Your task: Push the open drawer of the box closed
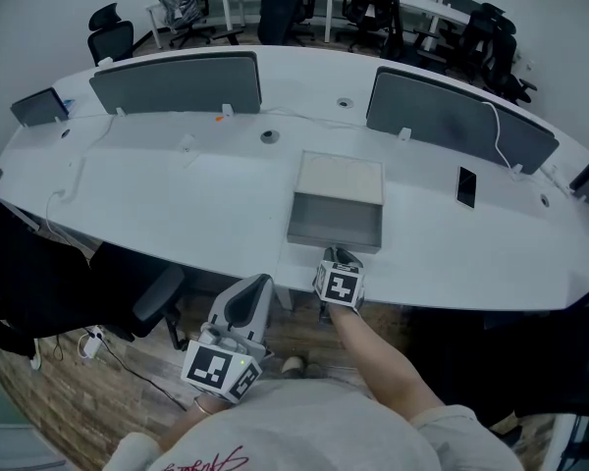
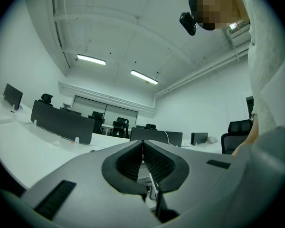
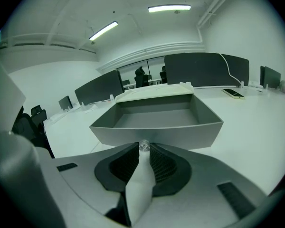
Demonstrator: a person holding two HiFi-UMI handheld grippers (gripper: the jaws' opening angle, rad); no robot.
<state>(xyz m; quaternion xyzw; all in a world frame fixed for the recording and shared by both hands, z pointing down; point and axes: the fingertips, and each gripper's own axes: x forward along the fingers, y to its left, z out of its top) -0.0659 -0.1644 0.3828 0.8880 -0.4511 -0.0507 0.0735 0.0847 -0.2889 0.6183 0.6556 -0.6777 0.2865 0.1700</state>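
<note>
A pale box lies on the white table with its grey drawer pulled out toward me, empty inside. My right gripper is at the middle of the drawer's front wall. In the right gripper view the drawer fills the middle, and its small clear knob sits between the tips of the right gripper, whose pads close in on both sides of it. My left gripper hangs below the table's near edge, away from the box. In its own view the left gripper has its pads together, empty.
A phone lies on the table to the right of the box. Dark partition screens stand along the far side. An office chair sits under the table's near edge at the left. More desks and chairs fill the room behind.
</note>
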